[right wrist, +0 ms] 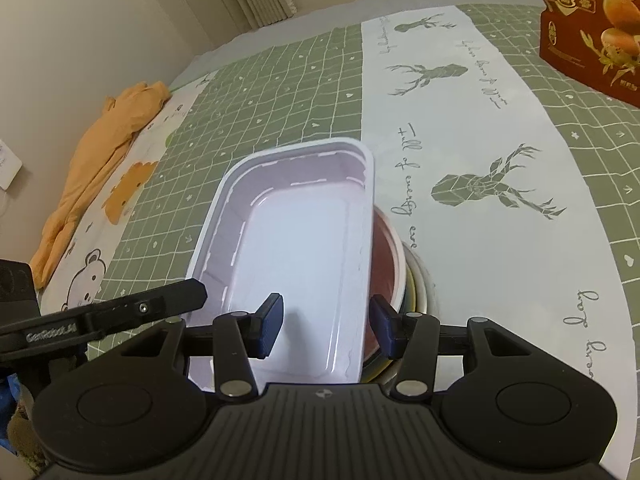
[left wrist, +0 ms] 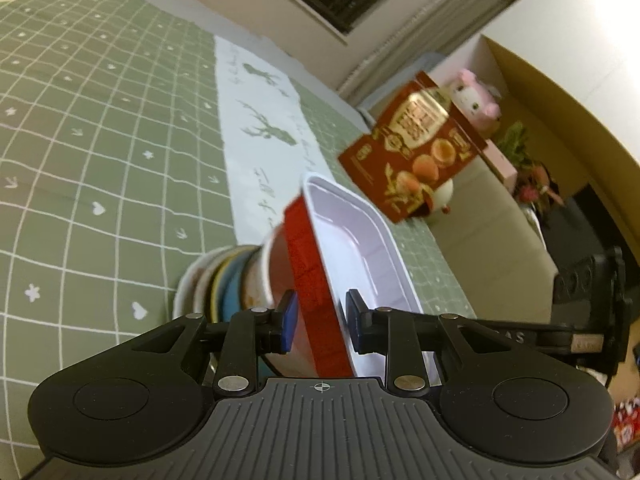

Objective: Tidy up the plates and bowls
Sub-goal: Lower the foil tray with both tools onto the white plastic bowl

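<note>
Left gripper (left wrist: 318,322) is seen closed narrowly on one long wall of the rectangular tray (left wrist: 360,248), one blue pad against the red outer face, the other against the pale inner face. Right gripper (right wrist: 326,326) is set wider across the opposite long wall; whether its pads press cannot be told.

Tray is held above the stack of bowls and plates (left wrist: 224,280), tilted, its long axis running away from both cameras. Outside is red with a block-ribbed texture; inside is pale pinkish-white with a white rolled rim and rounded corners. Interior appears clean.

Stack sits beneath the tray on the white deer-print band of the green checked tablecloth (left wrist: 100,140). Topmost bowl (right wrist: 384,256) is reddish inside.

Farther off, a red egg-snack box (right wrist: 592,20) stands near the far edge.
</note>
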